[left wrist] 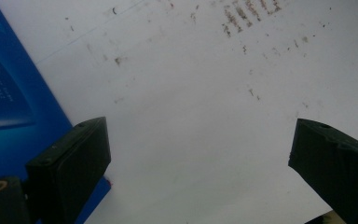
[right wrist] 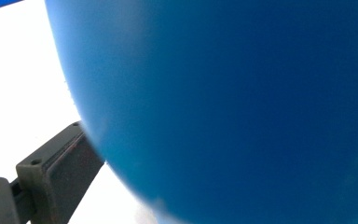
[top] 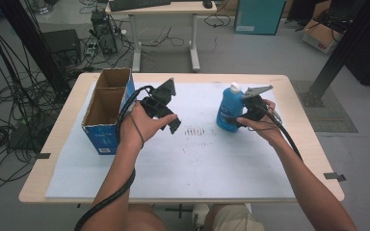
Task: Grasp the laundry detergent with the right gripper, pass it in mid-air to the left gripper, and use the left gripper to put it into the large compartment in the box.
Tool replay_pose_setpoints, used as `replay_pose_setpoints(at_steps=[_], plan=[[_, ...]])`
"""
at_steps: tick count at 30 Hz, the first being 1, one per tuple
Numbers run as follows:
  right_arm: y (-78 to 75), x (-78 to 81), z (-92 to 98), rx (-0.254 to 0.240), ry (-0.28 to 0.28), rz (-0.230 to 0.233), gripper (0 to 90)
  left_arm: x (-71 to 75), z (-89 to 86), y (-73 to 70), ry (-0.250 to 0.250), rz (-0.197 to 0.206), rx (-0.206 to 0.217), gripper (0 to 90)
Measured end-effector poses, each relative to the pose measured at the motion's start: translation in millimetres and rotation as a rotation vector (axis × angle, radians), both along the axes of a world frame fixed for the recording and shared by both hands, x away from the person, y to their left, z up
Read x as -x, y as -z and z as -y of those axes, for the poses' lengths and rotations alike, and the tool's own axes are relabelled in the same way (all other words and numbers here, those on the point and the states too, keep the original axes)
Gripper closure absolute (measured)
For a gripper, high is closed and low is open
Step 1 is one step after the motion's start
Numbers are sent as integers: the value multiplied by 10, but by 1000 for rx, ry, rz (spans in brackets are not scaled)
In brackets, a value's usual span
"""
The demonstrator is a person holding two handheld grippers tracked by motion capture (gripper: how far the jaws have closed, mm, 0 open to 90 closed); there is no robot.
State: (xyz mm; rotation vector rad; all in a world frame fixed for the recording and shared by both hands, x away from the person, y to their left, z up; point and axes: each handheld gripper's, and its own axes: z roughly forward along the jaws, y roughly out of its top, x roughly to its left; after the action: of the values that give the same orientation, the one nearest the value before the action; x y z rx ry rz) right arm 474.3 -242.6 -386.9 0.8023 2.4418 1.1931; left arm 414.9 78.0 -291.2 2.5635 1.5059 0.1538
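Observation:
A blue bottle (top: 229,111) with a white cap stands upright on the white mat (top: 183,163), right of centre. My right gripper (top: 240,114) reaches it from the right, open, with the bottle between its jaws. In the right gripper view the bottle (right wrist: 237,102) is very close and blurred, and one black finger (right wrist: 56,172) lies against its left side; the other finger is hidden. My left gripper (top: 172,109) hovers open over the mat beside an open blue cardboard box (top: 103,137). Nothing is between its jaws (left wrist: 200,154). The box wall (left wrist: 9,93) is at the left of that view.
The mat (left wrist: 191,84) has dark scuff marks near its middle. The box has two open compartments and stands at the table's left side. Beyond the table are a white desk (top: 164,9), floor cables and a black metal frame post (top: 347,48).

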Motion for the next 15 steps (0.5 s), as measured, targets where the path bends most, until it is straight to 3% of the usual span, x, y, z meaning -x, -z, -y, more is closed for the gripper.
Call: replay_pose_setpoints(at_steps=[15], plan=[[-10, 1, -10, -7, 4, 16, 24, -3, 14, -5, 1, 2, 0, 56]])
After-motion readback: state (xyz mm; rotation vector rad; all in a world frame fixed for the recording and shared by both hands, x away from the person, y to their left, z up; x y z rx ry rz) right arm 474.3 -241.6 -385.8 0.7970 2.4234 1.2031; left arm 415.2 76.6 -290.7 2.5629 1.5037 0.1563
